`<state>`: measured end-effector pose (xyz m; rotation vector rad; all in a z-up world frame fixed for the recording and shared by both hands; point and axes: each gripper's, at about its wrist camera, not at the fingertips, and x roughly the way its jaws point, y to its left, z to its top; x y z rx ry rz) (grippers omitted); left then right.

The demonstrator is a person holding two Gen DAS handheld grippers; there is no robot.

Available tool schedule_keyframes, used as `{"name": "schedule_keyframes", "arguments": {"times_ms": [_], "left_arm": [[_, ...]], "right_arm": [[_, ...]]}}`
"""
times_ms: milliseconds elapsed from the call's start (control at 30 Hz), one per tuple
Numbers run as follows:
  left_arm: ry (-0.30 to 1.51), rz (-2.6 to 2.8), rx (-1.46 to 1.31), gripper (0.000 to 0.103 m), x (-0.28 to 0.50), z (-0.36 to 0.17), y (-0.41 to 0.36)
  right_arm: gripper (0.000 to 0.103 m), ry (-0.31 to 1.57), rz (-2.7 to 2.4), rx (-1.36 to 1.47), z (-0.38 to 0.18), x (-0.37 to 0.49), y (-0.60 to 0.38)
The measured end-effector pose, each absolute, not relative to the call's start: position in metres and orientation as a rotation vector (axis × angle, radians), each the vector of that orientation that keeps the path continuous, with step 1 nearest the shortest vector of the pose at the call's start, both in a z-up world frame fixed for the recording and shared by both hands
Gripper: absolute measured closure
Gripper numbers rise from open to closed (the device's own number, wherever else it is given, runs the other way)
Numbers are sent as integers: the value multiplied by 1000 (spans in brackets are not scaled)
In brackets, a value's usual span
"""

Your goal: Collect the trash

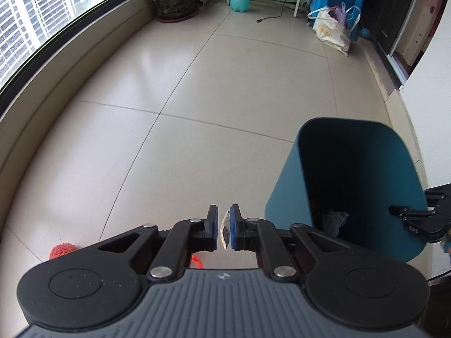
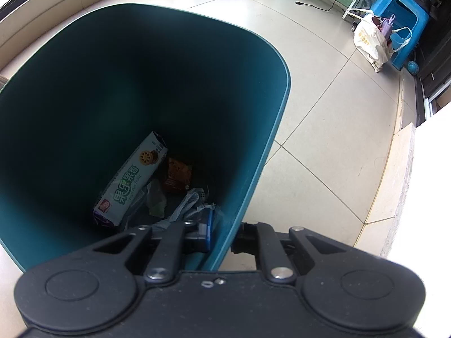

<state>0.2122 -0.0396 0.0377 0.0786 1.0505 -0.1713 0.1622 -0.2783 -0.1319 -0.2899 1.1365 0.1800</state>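
Wrapper [image 1: 225,229] pinched in my left gripper [image 1: 224,226]; right gripper [image 2: 222,238] clamps bin [image 2: 277,129] rim; I'd release well over the opening

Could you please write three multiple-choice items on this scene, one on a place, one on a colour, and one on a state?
1. Where is the biscuit packet?
A. On the floor by the window
B. Inside the bin
C. In the left hand-held gripper

2. What colour is the bin?
A. Red
B. White
C. Teal

3. What is the right hand-held gripper doing?
A. Clamping the bin's wall
B. Hanging open above the floor
C. Pinching the cable

Answers:
1. B: the right wrist view shows the packet lying at the bin's bottom among other wrappers.
2. C: its walls are teal in both views.
3. A: one finger sits inside the wall and the other outside it, at the rim.

The left hand-held gripper pinches a small scrap next to the bin.
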Motion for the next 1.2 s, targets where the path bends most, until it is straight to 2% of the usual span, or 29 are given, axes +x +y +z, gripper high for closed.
{"name": "schedule_keyframes", "arguments": {"times_ms": [133,200,400,467,533,667,1200], "left_arm": [[976,-281,54,96,216,64,-67],[956,-293,83,96,215,59,-74],[1052,-293,28,95,227,-3,-45],[1077,-276,18,91,231,-25,-33],[1102,-287,23,77,235,-45,-24],[1092,-291,62,25,233,-80,-16],[1215,-449,233,23,254,-236,-56]], "right_arm": [[92,1137,182,-285,-130,166,-281],[92,1139,183,-282,-130,168,-283],[92,1138,194,-282,-130,174,-290],[92,1137,195,-296,-132,177,-291],[93,1140,174,-303,-133,178,-287],[95,1150,109,-282,-133,184,-282],[97,1179,24,-157,-130,186,-317]]}}
